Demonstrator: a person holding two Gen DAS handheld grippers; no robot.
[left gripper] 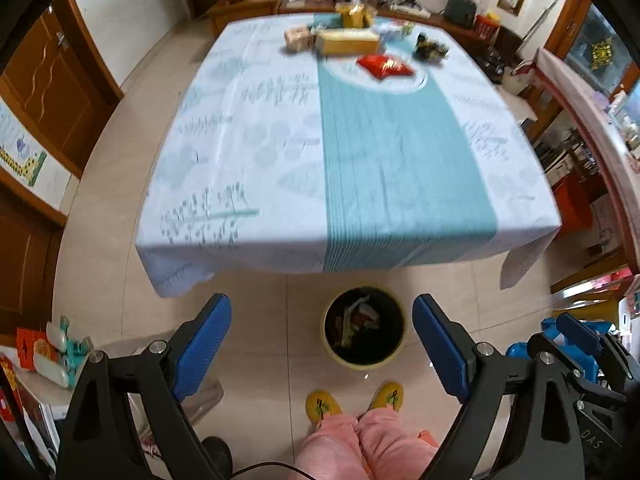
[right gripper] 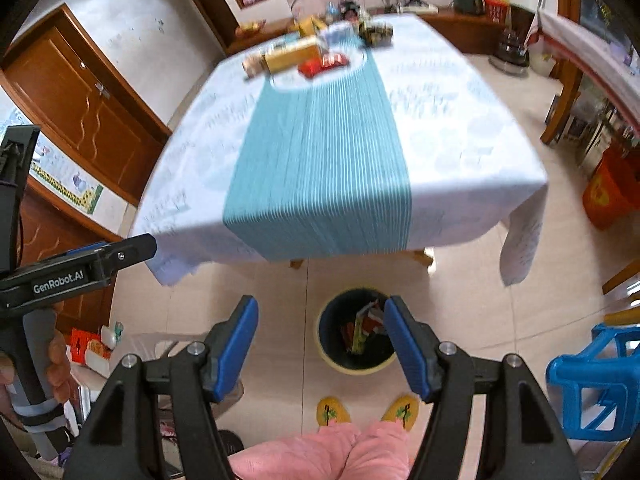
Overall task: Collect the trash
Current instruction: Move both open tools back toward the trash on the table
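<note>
You are seeing "GenRobot.AI" printing in white along the black body of the left gripper [right gripper: 76, 276], sitting at 9 o'clock in the right wrist view. In the left wrist view, "DAS" is showing on the black frame of the right gripper [left gripper: 591, 438] at 4 o'clock. Packaging on the table is blurring beyond reading.

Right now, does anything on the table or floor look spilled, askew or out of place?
Nothing stands out. The boxes and the red packet sit grouped at the far end of the table; blur hides finer detail. The bin stands upright on the floor with trash inside, none seen around it. Both grippers are open and empty.
</note>
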